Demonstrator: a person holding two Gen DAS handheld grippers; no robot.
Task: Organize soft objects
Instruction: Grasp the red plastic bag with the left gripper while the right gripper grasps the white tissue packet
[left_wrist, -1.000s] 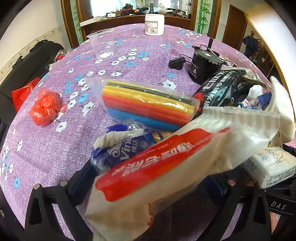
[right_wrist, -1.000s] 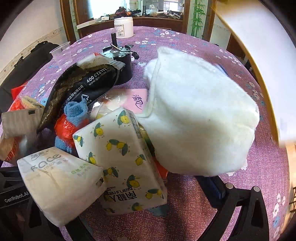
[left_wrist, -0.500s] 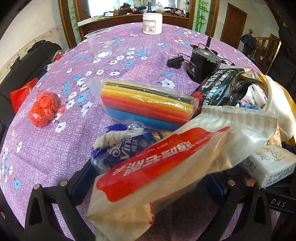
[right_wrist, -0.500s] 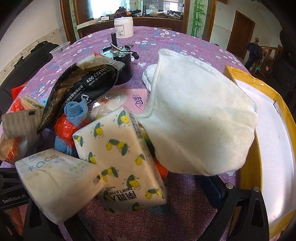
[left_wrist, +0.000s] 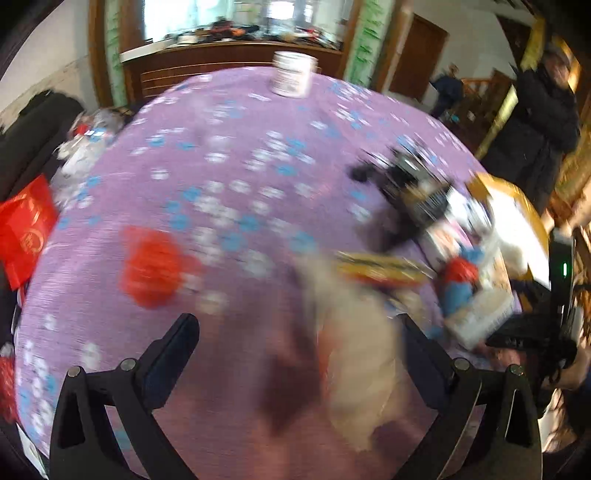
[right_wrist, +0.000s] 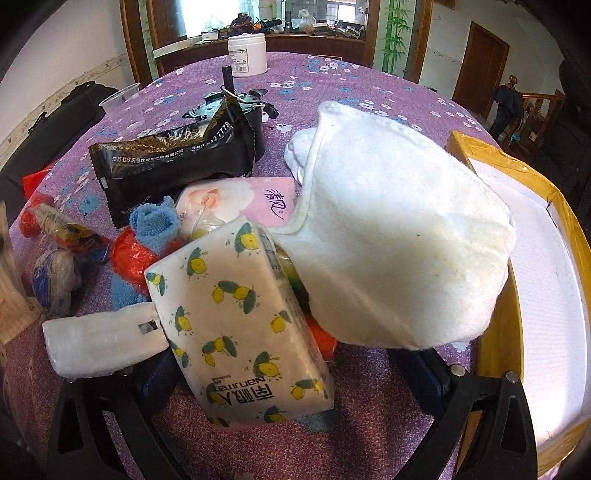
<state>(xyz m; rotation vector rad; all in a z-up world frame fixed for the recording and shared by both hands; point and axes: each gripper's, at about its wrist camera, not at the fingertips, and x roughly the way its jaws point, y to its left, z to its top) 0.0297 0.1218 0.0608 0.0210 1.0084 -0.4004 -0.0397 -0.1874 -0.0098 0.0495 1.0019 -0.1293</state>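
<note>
The left wrist view is blurred by motion. My left gripper (left_wrist: 295, 354) is open; a pale packet (left_wrist: 354, 354) lies blurred between the fingers, near the right one, and I cannot tell if they touch it. A red plastic bundle (left_wrist: 155, 266) lies to the left. In the right wrist view my right gripper (right_wrist: 291, 373) stands wide around a lemon-print tissue pack (right_wrist: 240, 325), with a white cloth (right_wrist: 399, 243) above its right finger and a white tissue pack (right_wrist: 103, 339) over its left finger. A pink tissue pack (right_wrist: 255, 203) and blue cloth (right_wrist: 155, 221) lie behind.
A yellow-rimmed box (right_wrist: 535, 280) stands at the right table edge. A black snack bag (right_wrist: 173, 162), a black device (right_wrist: 236, 103), a clear cup (right_wrist: 123, 107) and a white jar (right_wrist: 246, 53) sit farther back. A person in black (left_wrist: 543, 110) stands at the right.
My left gripper has swung quickly left and back; the red-and-white packet and rainbow pack no longer fill its view. The right view shifted slightly; the white tissue pack turned.
</note>
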